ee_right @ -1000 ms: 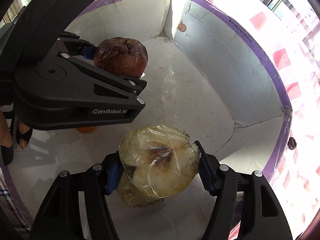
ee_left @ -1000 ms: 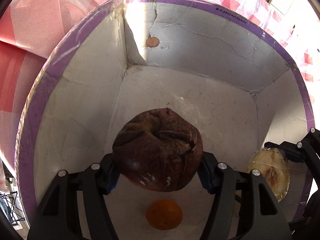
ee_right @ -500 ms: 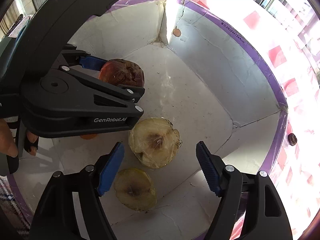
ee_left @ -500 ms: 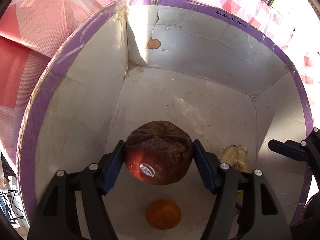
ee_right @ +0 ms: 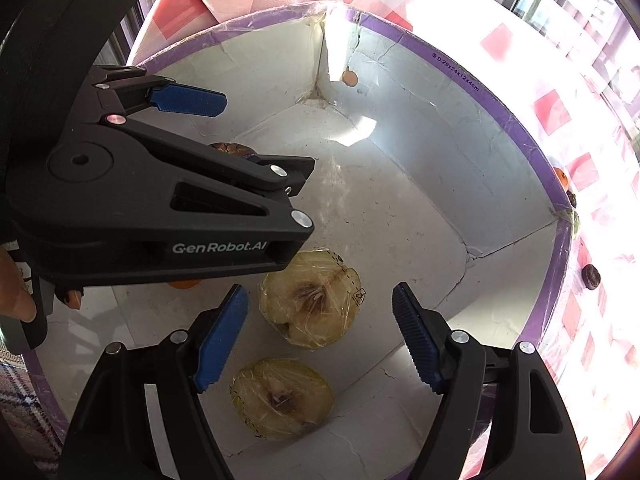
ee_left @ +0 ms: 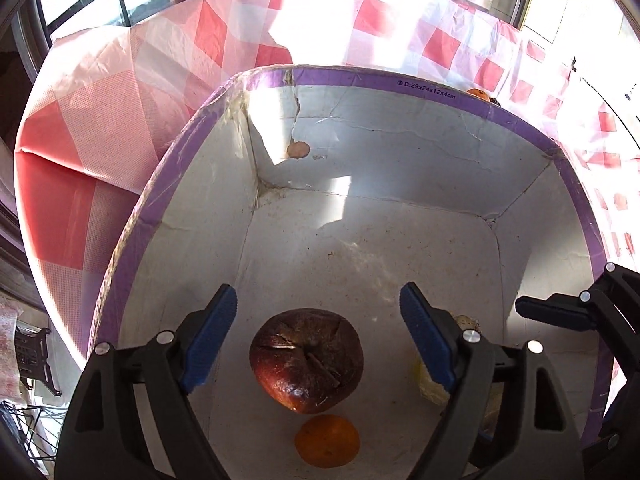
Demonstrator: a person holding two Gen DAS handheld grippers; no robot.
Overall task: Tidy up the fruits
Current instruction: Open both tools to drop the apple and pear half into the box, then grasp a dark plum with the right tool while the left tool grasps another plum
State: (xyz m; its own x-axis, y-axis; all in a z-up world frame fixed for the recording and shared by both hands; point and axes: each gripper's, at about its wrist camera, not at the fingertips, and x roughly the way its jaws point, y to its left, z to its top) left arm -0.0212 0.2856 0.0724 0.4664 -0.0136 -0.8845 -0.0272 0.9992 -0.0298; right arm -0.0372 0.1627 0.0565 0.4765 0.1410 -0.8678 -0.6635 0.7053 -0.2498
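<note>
A wrinkled dark red apple lies on the floor of a white box with a purple rim. My left gripper is open above the apple, not touching it. A small orange fruit lies just in front of the apple. In the right wrist view two plastic-wrapped pale yellow fruit halves lie in the same box, one farther and one nearer. My right gripper is open above them. The left gripper's body hides most of the apple there.
The box stands on a red and white checked tablecloth. A small orange fruit and dark small fruits lie on the cloth outside the box's right side. Windows are behind the table.
Both grippers opened and pulled up and back. The apple dropped from the left gripper onto the box floor. The wrapped fruit half left the right gripper and lies in the box.
</note>
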